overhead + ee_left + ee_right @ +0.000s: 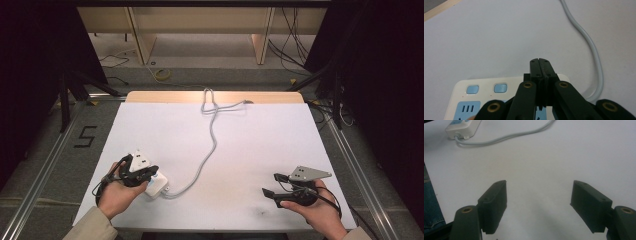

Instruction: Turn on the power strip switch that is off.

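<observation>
A white power strip (pixel 156 184) lies flat on the near left part of the table (pixel 260 150), its pale blue switches and socket faces showing in the left gripper view. Its grey cord (pixel 209 150) leaves the strip's right end, curves across the middle of the surface toward the far edge and ends in a loose loop there, part of it hanging over the edge. The left tongs (pixel 540 65) are closed, the two jaws pressed together with nothing between them, and they sit directly over the strip's top; whether they touch it cannot be told. The person's left hand (pixel 116 192) holds that tool at the strip's left end. The right tongs (pixel 538 203) are open, jaws set wide apart over bare surface at the near right, well apart from the strip, and held by the right hand (pixel 315 212); a grey three-cornered plate (pixel 309 173) sits on top. The table is covered by a plain white sheet, with a strip of light wood exposed along the far edge and a small dark mark near the front right. Beyond it the floor (pixel 200 77) is grey, with loose cables, a yellowish coil (pixel 162 75) and pale wooden furniture legs (pixel 142 35). A black figure "5" (pixel 85 136) is marked on the floor to the left, beside a metal rail (pixel 47 160). Both sides of the room are dark.
</observation>
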Demonstrator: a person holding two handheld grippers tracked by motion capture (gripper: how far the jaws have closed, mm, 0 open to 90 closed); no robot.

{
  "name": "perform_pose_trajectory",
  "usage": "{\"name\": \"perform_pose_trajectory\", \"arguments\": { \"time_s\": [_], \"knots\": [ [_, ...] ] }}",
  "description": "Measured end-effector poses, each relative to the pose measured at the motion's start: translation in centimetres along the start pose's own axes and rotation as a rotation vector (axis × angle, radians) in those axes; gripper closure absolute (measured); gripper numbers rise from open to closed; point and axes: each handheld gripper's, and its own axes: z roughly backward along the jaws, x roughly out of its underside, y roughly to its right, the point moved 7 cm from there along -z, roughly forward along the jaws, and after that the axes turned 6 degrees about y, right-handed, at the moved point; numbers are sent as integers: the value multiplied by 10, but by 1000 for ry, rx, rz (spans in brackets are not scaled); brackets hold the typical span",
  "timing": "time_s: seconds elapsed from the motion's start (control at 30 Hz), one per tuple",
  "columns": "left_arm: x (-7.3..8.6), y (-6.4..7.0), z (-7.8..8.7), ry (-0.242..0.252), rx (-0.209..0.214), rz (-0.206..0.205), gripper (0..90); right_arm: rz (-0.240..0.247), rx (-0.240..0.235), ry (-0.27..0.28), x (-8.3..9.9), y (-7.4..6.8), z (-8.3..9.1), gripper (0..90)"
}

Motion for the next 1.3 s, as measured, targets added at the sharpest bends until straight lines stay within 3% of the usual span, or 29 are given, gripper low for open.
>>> {"name": "perform_pose_trajectory", "arguments": {
  "time_s": [1.3],
  "knots": [
    [5, -9, 0, -49, -4, 19, 899, -3, -7, -4, 0, -1, -2, 294]
  ]
}}
